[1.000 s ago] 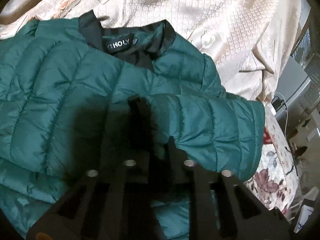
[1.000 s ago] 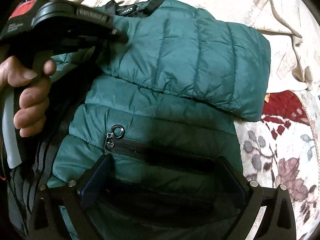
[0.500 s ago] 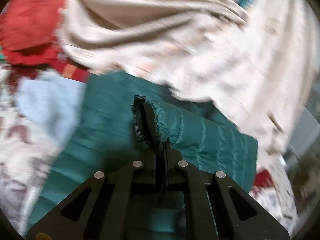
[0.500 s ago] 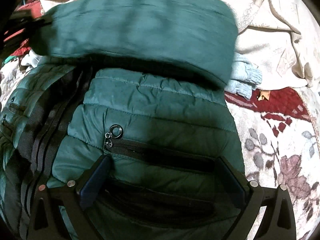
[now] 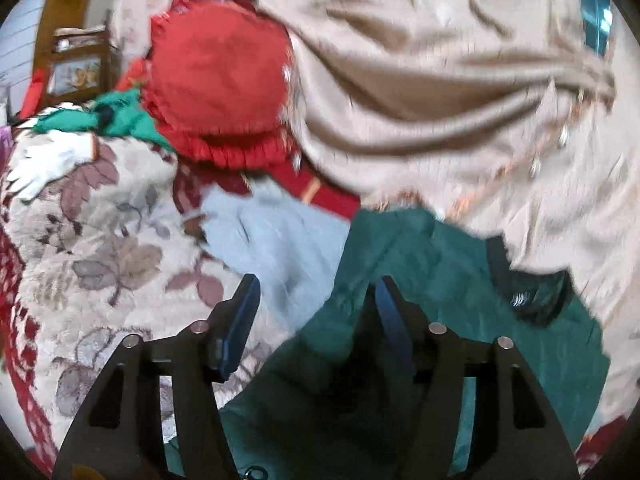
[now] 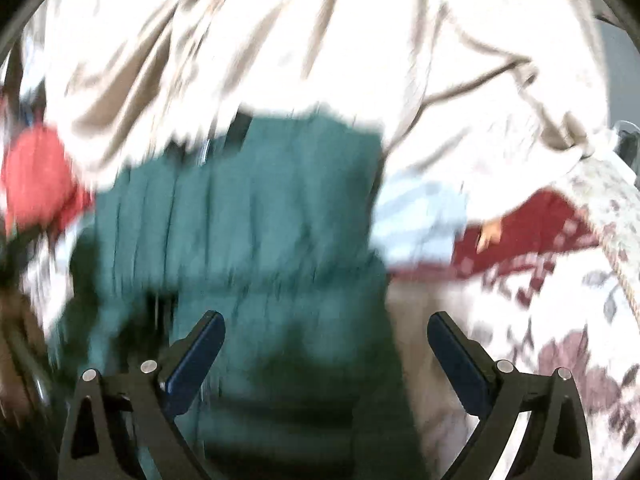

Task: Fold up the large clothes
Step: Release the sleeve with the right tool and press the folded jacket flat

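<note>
**Sleeve let go, both grippers free**

My left gripper (image 5: 316, 300) now stands with its jaws spread wide and nothing between them; half a second ago they were pinched shut on the cuff of the teal jacket (image 5: 420, 264). So I have released the sleeve after carrying it across the body. The jacket lies just under and to the right of my left fingers, its black collar (image 5: 532, 292) toward the beige bedspread (image 5: 460, 80) beyond it. Left of the jacket is a pale blue cloth (image 5: 272, 240) on the floral blanket (image 5: 100, 248), and beyond that a red cushion (image 5: 220, 76).

My right gripper (image 6: 326, 340) is also wide open and holds nothing; it has lifted off the hem it straddled a moment ago. Its view is badly smeared by motion, so I can only say the jacket (image 6: 256, 208) looks bunched into a narrower block, sleeve probably on top. I judge this sleeve fold done, with the next fold due.
</note>
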The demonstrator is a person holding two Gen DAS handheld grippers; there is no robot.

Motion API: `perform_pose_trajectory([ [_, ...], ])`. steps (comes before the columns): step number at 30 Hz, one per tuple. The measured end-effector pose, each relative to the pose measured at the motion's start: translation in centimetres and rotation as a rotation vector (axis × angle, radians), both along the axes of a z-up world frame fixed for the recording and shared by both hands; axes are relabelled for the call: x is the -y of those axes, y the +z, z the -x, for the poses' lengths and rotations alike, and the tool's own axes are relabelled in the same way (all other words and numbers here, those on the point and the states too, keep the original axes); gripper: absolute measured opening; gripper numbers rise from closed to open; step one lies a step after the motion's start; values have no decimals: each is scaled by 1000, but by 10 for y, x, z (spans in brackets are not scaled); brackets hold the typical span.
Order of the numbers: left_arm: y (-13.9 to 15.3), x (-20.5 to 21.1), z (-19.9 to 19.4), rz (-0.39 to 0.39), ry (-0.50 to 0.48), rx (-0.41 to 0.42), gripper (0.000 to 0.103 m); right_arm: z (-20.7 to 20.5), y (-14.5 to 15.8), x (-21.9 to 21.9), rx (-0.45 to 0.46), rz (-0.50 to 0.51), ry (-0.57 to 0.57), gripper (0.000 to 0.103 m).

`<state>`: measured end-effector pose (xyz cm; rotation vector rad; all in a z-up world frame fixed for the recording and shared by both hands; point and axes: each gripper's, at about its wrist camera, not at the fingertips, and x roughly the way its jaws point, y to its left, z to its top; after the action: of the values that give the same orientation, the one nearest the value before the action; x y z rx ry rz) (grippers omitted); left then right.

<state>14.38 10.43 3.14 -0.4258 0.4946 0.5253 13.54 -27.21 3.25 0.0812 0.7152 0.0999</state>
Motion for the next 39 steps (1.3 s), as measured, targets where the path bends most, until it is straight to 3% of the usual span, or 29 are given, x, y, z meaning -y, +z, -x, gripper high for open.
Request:
perform_pose_trajectory([
  [1,1,5,0,-1,-36,14,62,-10,1,-4,19,-5,28,95],
  [2,-1,14,-6,0,-99,4,62,-15,2,-11,22,-5,45,80],
  [5,-22,46,-35,-9,-265,-134,62,-51,-11,-28,-22,-27,113,61],
  [9,-51,51,-64,-34,-222,-280,62,-85,-34,-46,-89,20,167,59],
  [12,-75,40,-81,50,-207,-358,68,-113,-69,-40,-247,20,146,59],
  [15,-83,43,-89,40,-218,-378,71,-118,-71,-38,-281,6,147,60],
  [16,-82,44,-90,27,-212,-384,71,-119,-64,-39,-278,14,147,59],
  [18,-75,46,-89,10,-190,-374,71,-121,-40,-37,-186,-6,138,59],
  [19,-70,45,-86,-4,-175,-359,71,-123,-23,-33,-98,-39,109,59],
  [22,-53,48,-78,-60,-148,-293,71,-137,-9,-31,11,-78,53,64],
  [24,-47,51,-78,-103,-142,-265,71,-153,-20,-34,4,-77,61,70],
  [26,-55,55,-86,-131,-162,-306,71,-173,-54,-40,-92,-19,43,75],
  [28,-66,56,-92,-99,-195,-338,72,-180,-71,-38,-102,-1,36,82],
  [34,-79,45,-97,-26,-197,-355,80,-180,-73,-44,-113,17,90,103],
  [39,-60,37,-81,-27,-134,-266,80,-162,-39,-54,-61,55,44,102],
])
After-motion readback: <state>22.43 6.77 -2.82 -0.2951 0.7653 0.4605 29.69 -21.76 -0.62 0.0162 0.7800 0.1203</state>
